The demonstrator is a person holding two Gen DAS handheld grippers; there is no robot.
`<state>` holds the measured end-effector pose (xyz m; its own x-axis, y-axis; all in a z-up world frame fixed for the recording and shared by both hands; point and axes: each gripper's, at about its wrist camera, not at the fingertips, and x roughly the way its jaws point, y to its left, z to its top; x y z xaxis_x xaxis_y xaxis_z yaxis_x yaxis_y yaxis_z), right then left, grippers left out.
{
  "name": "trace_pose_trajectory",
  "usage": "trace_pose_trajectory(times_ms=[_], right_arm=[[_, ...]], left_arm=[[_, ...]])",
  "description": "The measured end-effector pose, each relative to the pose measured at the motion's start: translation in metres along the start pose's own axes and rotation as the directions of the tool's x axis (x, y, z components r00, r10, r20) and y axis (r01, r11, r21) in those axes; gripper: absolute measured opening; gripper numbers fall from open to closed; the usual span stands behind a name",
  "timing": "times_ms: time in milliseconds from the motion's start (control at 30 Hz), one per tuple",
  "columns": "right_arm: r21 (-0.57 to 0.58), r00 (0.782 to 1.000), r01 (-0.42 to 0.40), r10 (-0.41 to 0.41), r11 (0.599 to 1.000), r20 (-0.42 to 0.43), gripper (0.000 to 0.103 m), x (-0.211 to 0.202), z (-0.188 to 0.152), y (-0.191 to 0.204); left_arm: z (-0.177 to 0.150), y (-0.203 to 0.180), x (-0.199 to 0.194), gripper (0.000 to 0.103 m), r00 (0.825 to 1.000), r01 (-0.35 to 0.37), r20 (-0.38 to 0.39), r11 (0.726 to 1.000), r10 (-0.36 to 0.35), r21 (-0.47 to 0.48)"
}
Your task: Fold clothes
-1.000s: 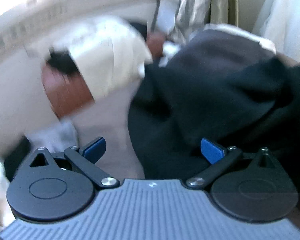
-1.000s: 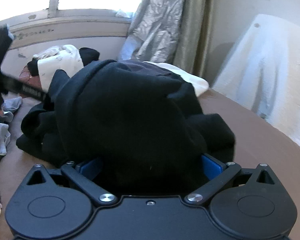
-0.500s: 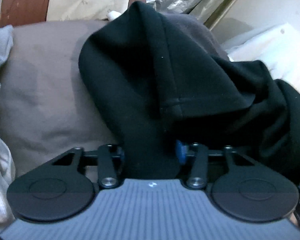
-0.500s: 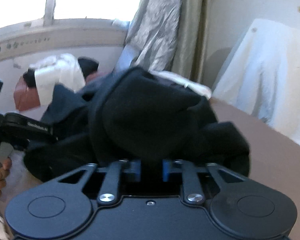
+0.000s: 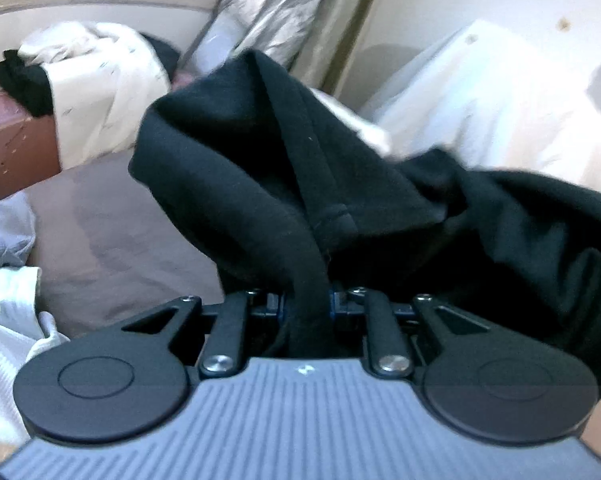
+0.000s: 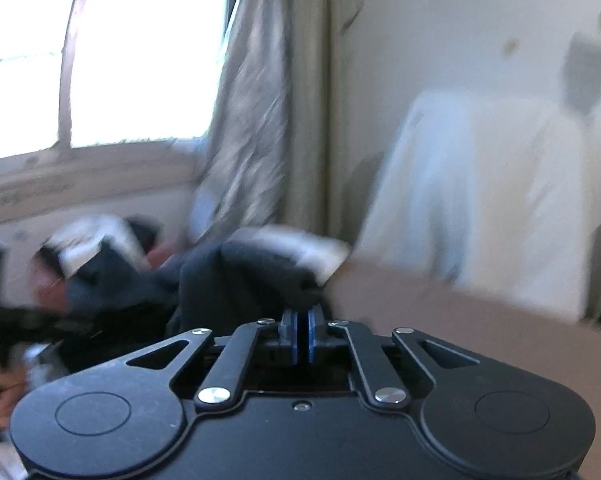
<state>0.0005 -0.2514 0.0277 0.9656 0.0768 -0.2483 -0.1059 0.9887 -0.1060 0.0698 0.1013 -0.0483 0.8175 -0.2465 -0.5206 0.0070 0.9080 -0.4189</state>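
Observation:
A black garment [image 5: 260,160] rises in a bunched fold off the brown bed cover [image 5: 112,240]. My left gripper [image 5: 306,304] has a thick strand of it between its pads, and its jaws are closing on it. In the right wrist view the picture is blurred by motion. My right gripper [image 6: 302,336] is shut, its blue pads almost touching, and the black garment [image 6: 240,280] reaches up to its tips, where a thin edge looks pinched. The garment stretches between the two grippers.
A brown suitcase [image 5: 12,148] with pale clothes [image 5: 100,92] on it stands at the back left. White and grey cloths [image 5: 4,320] lie at the left edge. A white-draped object [image 6: 480,200] and a curtain [image 6: 252,120] stand behind. A hand [image 6: 0,400] shows at lower left.
Both grippers went from wide open to closed around the black garment and rose with it. The right wrist view has tilted up toward the window and wall.

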Motion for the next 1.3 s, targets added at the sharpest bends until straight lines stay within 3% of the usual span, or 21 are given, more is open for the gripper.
trace_pose_trajectory(times_ms=[100,200,267,300,333,400,433,467,567,633,700,800,867,933,1067,1200,1233,1267,1300], right_arm=[[-0.058,0.986,0.133,-0.126,0.99,0.108,0.0,-0.023,0.032,-0.02],[-0.106,0.956,0.268,-0.251,0.958,0.15,0.0,-0.034,0.054,-0.053],[-0.156,0.969,0.244,-0.248,0.957,-0.003,0.0,-0.02,0.05,-0.074],[-0.12,0.968,0.221,-0.233,0.968,-0.094,0.002,-0.012,0.04,-0.084],[-0.067,0.961,0.215,-0.223,0.974,-0.164,0.011,-0.006,0.026,-0.093],[0.007,0.941,0.173,-0.163,0.985,-0.297,0.019,0.001,-0.011,-0.099],[0.033,0.926,0.156,-0.135,0.987,-0.351,0.041,0.003,-0.032,-0.098],[0.051,0.911,0.147,-0.115,0.988,-0.397,0.06,0.003,-0.053,-0.095],[0.054,0.868,0.111,-0.07,0.992,-0.492,0.064,-0.006,-0.104,-0.085],[0.046,0.846,0.079,-0.042,0.996,-0.531,0.064,-0.013,-0.125,-0.069],[0.072,0.851,0.039,0.005,0.997,-0.526,0.064,-0.021,-0.132,-0.066],[0.154,0.894,-0.033,0.098,0.987,-0.437,0.067,-0.035,-0.119,-0.065],[0.157,0.912,-0.097,0.151,0.983,-0.381,0.095,-0.041,-0.107,-0.062],[0.11,0.916,-0.138,0.169,0.984,-0.364,0.101,-0.042,-0.102,-0.055],[0.034,0.88,-0.149,0.148,0.988,-0.451,0.101,-0.027,-0.126,-0.042],[0.058,0.836,-0.1,0.115,0.993,-0.537,0.101,-0.02,-0.172,-0.037],[0.059,0.837,-0.074,0.094,0.995,-0.54,0.101,-0.014,-0.183,-0.034],[0.061,0.844,-0.042,0.068,0.997,-0.532,0.103,-0.005,-0.193,-0.032],[0.079,0.849,-0.003,0.044,0.997,-0.526,0.103,0.003,-0.199,-0.031]], left_arm=[[0.013,-0.013,-0.05,0.015,0.992,0.078,0.101,0.997,-0.077,-0.005],[0.024,-0.028,-0.072,0.018,0.985,0.078,0.15,0.996,-0.084,0.051],[0.022,-0.028,-0.054,0.025,0.997,0.004,0.079,0.997,-0.009,0.072],[0.019,-0.027,-0.042,0.033,0.999,-0.037,0.032,0.996,0.034,0.084],[0.015,-0.025,-0.029,0.035,0.997,-0.077,-0.024,0.992,0.08,0.097],[0.001,-0.015,0.009,0.039,0.969,-0.154,-0.175,0.98,0.175,0.128],[-0.008,-0.009,0.024,0.039,0.949,-0.181,-0.236,0.973,0.211,0.142],[-0.017,-0.005,0.028,0.042,0.938,-0.197,-0.257,0.968,0.231,0.153],[-0.026,-0.002,0.031,0.058,0.924,-0.248,-0.243,0.947,0.294,0.204],[-0.024,-0.007,0.028,0.066,0.926,-0.237,-0.247,0.95,0.284,0.203],[-0.023,-0.005,0.029,0.071,0.933,-0.213,-0.257,0.961,0.253,0.174],[-0.028,-0.004,0.033,0.072,0.93,-0.217,-0.265,0.963,0.253,0.158],[-0.033,0.0,0.033,0.078,0.929,-0.225,-0.267,0.964,0.257,0.144],[-0.035,0.006,0.033,0.08,0.93,-0.224,-0.27,0.967,0.25,0.122],[-0.035,0.009,0.035,0.082,0.931,-0.225,-0.269,0.968,0.247,0.11],[-0.038,0.003,0.035,0.087,0.93,-0.231,-0.258,0.963,0.26,0.137],[-0.041,0.002,0.04,0.091,0.932,-0.226,-0.253,0.962,0.259,0.151],[-0.043,0.001,0.044,0.103,0.934,-0.221,-0.248,0.961,0.258,0.166],[-0.047,0.001,0.051,0.103,0.935,-0.212,-0.248,0.96,0.253,0.181]])
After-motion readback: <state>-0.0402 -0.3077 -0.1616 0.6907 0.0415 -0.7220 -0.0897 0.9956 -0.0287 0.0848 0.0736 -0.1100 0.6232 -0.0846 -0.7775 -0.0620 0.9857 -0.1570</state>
